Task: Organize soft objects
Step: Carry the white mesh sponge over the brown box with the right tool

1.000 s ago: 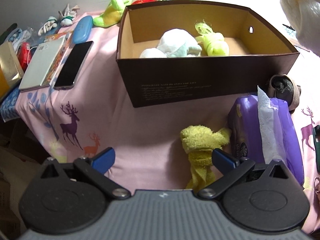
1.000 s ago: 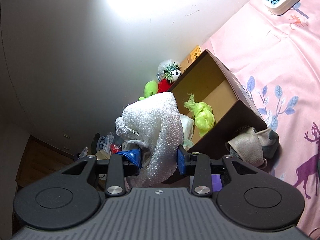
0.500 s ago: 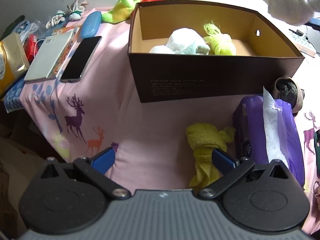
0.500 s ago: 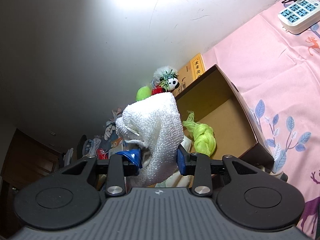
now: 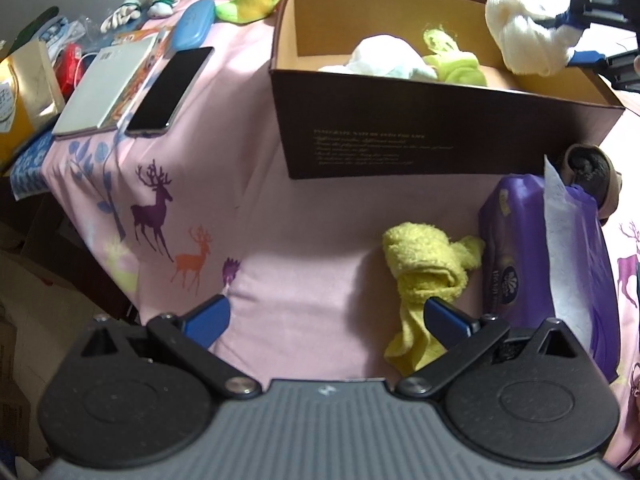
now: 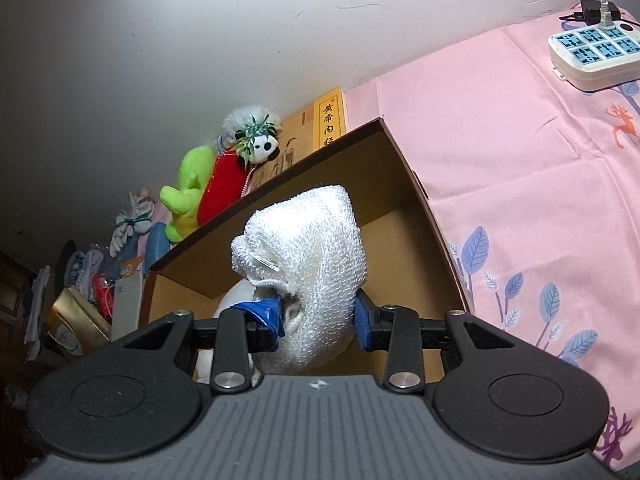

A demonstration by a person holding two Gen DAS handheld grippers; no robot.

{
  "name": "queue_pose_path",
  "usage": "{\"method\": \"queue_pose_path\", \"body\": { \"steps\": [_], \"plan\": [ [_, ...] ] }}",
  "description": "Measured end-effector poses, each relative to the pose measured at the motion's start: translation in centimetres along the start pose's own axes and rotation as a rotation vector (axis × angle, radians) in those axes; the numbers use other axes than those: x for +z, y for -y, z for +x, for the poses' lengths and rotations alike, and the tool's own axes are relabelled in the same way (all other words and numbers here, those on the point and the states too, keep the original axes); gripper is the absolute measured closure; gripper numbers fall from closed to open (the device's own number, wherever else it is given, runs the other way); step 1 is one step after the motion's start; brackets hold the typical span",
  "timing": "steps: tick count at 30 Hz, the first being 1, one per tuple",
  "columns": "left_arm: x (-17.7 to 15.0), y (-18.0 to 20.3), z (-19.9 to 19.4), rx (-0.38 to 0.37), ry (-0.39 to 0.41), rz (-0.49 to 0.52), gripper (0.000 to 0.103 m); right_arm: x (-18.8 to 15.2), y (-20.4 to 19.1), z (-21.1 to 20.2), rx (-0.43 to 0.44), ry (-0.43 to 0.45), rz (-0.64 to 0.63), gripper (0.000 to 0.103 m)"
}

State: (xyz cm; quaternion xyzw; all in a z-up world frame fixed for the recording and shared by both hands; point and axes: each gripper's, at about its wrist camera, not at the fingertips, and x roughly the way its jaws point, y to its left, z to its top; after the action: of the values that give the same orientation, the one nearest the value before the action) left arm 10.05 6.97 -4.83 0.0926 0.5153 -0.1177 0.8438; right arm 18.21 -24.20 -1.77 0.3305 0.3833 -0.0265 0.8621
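My right gripper [image 6: 318, 316] is shut on a white knitted bundle [image 6: 308, 264], held over the right end of the brown cardboard box [image 6: 404, 184]. From the left wrist view that bundle [image 5: 528, 40] hangs above the box [image 5: 440, 136], with the right gripper [image 5: 576, 36] behind it. Inside the box lie a white soft item [image 5: 380, 56] and a lime-green knotted one [image 5: 456, 60]. My left gripper [image 5: 324, 316] stands open over the pink cloth, its right finger beside a rolled yellow towel [image 5: 424, 276].
A purple tissue pack [image 5: 548, 256] and a grey-brown sock [image 5: 588, 168] lie right of the towel. A phone [image 5: 170, 88], notebook [image 5: 104, 88] and blue case [image 5: 192, 28] sit left of the box. Plush toys [image 6: 224, 172] stand behind it. A power strip [image 6: 596, 56] lies far right.
My right gripper carried the white bundle leftward and lower, from beside the box to above its right end. The left gripper stayed open and about where it was.
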Motion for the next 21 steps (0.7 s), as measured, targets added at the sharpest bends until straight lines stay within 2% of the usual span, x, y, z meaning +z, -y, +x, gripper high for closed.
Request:
{"method": "queue_pose_path", "body": {
  "steps": [5, 9, 14, 17, 21],
  "plan": [
    [0.3, -0.3, 0.5, 0.006, -0.012, -0.025, 0.0, -0.4, -0.4, 1.6, -0.082, -0.074, -0.046, 0.085],
    [0.7, -0.2, 1.0, 0.006, -0.024, -0.033, 0.0, -0.8, -0.9, 2.6, -0.116, -0.157, -0.102, 0.084],
    [1.2, 0.3, 1.5, 0.006, -0.032, -0.022, 0.0, -1.0, -1.3, 3.3, -0.09, -0.213, -0.118, 0.084],
    [1.4, 0.7, 1.5, 0.007, -0.027, -0.009, 0.0, -1.3, -1.6, 4.2, -0.023, -0.248, -0.083, 0.084],
    [1.7, 0.9, 1.7, 0.007, -0.028, -0.004, 0.0, -1.9, -2.5, 5.3, -0.003, -0.281, -0.09, 0.084]
  ]
}}
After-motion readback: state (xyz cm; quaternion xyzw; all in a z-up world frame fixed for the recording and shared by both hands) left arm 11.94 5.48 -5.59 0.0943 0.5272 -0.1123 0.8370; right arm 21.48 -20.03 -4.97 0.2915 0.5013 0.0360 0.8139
